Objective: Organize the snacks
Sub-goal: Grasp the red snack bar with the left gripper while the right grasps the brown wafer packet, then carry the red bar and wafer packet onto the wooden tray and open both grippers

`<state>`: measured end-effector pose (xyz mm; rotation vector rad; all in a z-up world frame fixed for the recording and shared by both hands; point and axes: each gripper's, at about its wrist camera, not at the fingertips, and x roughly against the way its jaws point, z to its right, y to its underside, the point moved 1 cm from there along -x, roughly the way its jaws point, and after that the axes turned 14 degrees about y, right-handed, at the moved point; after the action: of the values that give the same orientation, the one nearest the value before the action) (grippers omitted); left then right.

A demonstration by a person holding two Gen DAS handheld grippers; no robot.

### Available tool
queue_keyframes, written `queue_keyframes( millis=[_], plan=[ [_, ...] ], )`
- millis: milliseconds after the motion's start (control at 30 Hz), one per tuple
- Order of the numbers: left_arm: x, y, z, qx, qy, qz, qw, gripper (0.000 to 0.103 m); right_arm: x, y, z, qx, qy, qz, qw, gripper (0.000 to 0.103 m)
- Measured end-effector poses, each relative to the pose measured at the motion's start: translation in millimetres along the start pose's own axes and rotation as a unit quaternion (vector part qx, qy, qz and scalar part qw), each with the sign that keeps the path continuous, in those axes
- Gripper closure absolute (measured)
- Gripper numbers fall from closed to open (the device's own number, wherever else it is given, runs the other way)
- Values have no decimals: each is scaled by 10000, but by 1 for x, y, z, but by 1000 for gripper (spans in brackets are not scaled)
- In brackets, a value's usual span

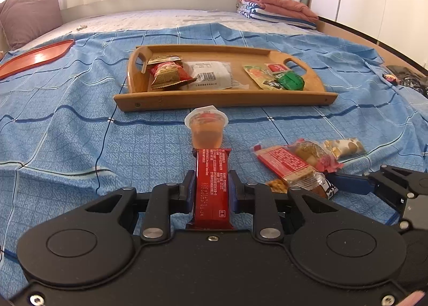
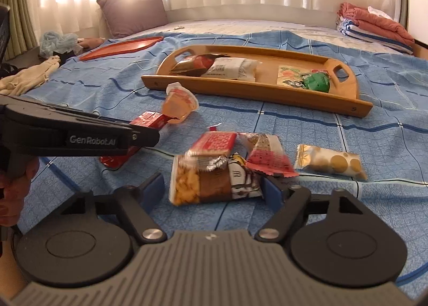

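Wooden tray (image 1: 294,98): sits on the blue checked bedspread (image 1: 67,124), upper middle of the left wrist view; at its left end two red and gold snack packets (image 1: 168,74) lie stacked, a white packet with a barcode (image 1: 211,75) just beside them; at its right end a flat packet with orange print (image 1: 260,75) lies touching a green packet (image 1: 291,81)
Red tray (image 1: 37,57): upper left of the frame, cut off by the edge, nothing visible on it
Loose snacks: a jelly cup (image 1: 206,128) stands just below the wooden tray; to its right lies a pile of red-labelled cake packets (image 2: 214,145) and a gold-spotted packet (image 2: 330,162) a little apart
Left gripper (image 1: 211,189): jaws closed tight on a long red snack bar (image 1: 211,185), blue pads pressing both its sides; the bar's far end touches the jelly cup
Right gripper (image 2: 212,193): jaws partly open on either side of a clear packet of yellow snack and brown cake (image 2: 211,185); right pad at its edge, left pad apart from it
Hard to make out: packet print is unreadable; the pile is blurred in the right wrist view; a hand (image 2: 13,193) is cut off at the left edge
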<state>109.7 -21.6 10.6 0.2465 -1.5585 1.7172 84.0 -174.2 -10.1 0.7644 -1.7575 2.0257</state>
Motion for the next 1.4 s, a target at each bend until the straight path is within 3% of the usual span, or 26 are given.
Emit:
queue_keyframes(
  millis=[267,600,767,1167,1400],
  plan=[
    [16,3,-1,-1,-79,129,9999,80,12,0,-5,-126,220,19,9997,40],
    [33,15,1,-124,-144,190,9996,80,40,19,14,-514,509,-26,9974,41],
    [41,14,2,-63,-216,329,9992,80,57,16,22,-575,694,182,9958,41],
    [50,-14,2,-126,-243,606,9978,80,67,-3,55,-1102,867,375,9894,41],
    [43,-41,-6,-101,-325,799,9962,80,60,-25,70,-1164,978,696,9859,41]
  ],
)
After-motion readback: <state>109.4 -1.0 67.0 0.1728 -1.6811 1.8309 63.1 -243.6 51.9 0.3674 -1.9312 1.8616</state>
